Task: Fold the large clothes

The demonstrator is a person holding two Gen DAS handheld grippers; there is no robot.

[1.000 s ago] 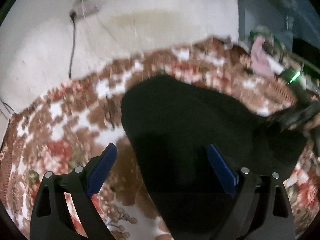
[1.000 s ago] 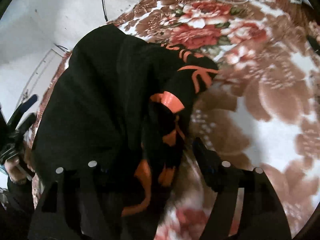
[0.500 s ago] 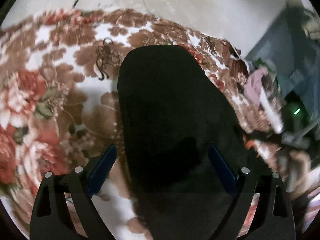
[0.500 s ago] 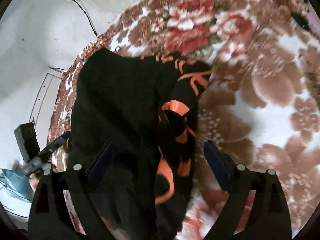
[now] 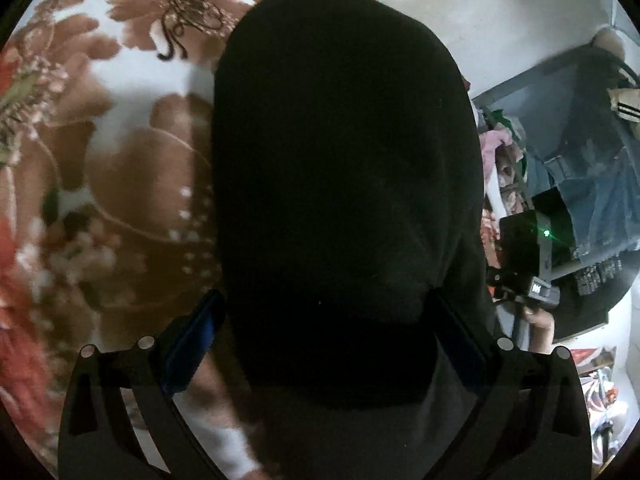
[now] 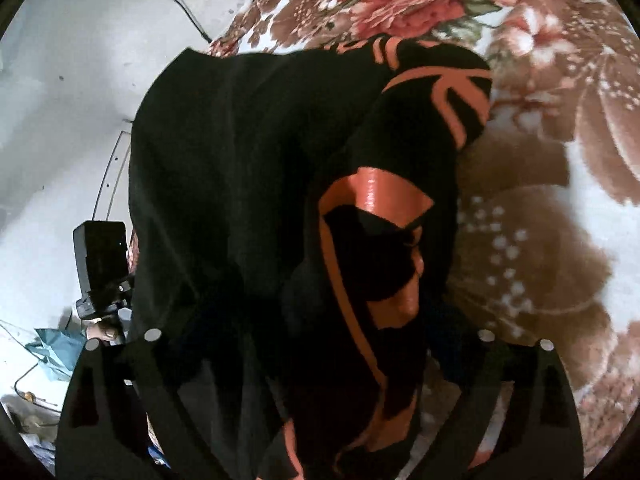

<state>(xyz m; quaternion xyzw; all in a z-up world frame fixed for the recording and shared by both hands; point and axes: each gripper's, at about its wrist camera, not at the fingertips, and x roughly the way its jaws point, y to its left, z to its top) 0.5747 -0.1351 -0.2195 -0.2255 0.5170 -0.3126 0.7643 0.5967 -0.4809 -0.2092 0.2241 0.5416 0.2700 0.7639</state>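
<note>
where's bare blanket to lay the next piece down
Bare floral blanket lies on the orange-print side of the black garment, and on its other long side in the left wrist view. Crowded: past the blanket's edge, where clothes and jeans pile up.

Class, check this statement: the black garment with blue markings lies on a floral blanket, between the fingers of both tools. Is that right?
Not quite. The black garment has orange markings, not blue, as the right wrist view shows. It does lie on the floral blanket, between both tools' fingers.

Floral brown-and-red blanket (image 5: 120, 168), pale wall (image 6: 72, 60) with cable (image 6: 176, 4), cluttered shelves (image 5: 576, 152)
</note>
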